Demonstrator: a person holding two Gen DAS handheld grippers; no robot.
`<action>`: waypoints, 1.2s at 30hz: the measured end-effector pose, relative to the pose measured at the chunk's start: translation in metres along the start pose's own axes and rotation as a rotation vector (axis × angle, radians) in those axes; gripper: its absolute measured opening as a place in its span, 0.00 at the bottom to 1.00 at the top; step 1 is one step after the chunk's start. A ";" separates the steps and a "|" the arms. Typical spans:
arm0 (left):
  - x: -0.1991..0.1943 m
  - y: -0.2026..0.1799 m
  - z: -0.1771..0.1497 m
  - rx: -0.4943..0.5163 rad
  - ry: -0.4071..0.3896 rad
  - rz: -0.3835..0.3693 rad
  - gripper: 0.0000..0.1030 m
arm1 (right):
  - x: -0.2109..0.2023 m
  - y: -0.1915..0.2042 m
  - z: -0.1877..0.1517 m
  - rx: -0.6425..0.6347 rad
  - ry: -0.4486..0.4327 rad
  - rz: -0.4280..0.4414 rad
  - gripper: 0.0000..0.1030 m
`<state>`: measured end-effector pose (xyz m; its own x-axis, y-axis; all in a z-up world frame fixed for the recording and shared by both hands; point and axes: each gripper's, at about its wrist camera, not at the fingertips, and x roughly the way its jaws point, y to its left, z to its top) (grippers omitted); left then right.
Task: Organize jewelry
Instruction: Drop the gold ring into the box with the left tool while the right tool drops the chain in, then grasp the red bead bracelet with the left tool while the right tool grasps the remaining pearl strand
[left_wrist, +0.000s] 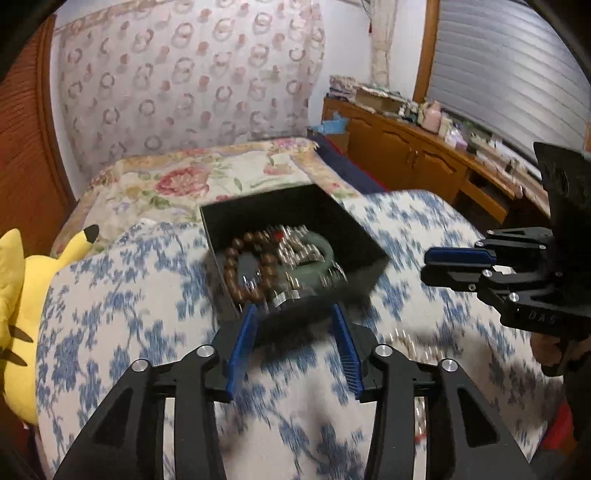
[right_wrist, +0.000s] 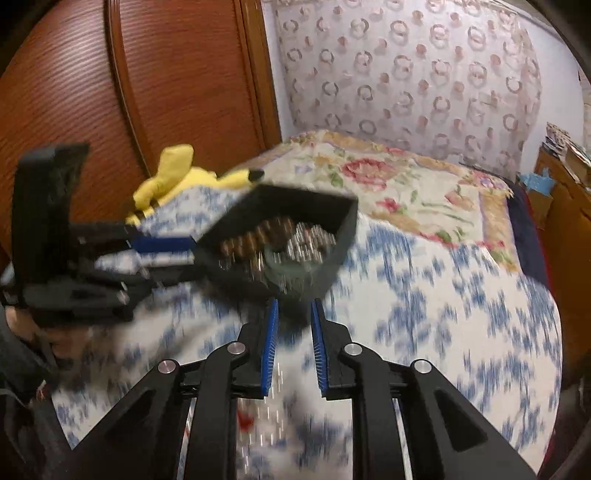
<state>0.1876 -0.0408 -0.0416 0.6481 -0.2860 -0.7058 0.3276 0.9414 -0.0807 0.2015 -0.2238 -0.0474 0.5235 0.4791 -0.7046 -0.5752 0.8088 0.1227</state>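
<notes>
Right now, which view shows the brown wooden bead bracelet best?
The left wrist view. The brown wooden bead bracelet shows there as an almost whole loop inside the open black box, only slightly blurred. The right wrist view catches just a smeared row of its beads behind the box wall.

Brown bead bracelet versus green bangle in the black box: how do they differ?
The brown bead bracelet is a loop of separate round wooden-looking beads; the green bangle is one smooth, pale, solid ring. The bracelet lies toward the box's left side in the left wrist view, the bangle to its right among silvery pieces. Both sit inside the open black box on the blue-flowered cover, and neither is held by a hand-held gripper.
</notes>
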 end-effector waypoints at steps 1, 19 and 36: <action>-0.002 -0.003 -0.006 -0.001 0.007 -0.019 0.39 | -0.002 0.000 -0.011 0.012 0.012 -0.006 0.19; -0.021 -0.042 -0.045 0.090 0.033 -0.044 0.40 | -0.003 0.028 -0.081 0.019 0.110 0.008 0.19; -0.011 -0.043 -0.065 0.041 0.074 -0.074 0.40 | -0.033 0.029 -0.077 -0.018 0.025 -0.063 0.08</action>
<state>0.1222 -0.0664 -0.0760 0.5690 -0.3394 -0.7490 0.4020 0.9094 -0.1067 0.1187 -0.2421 -0.0743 0.5434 0.4186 -0.7277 -0.5529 0.8307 0.0650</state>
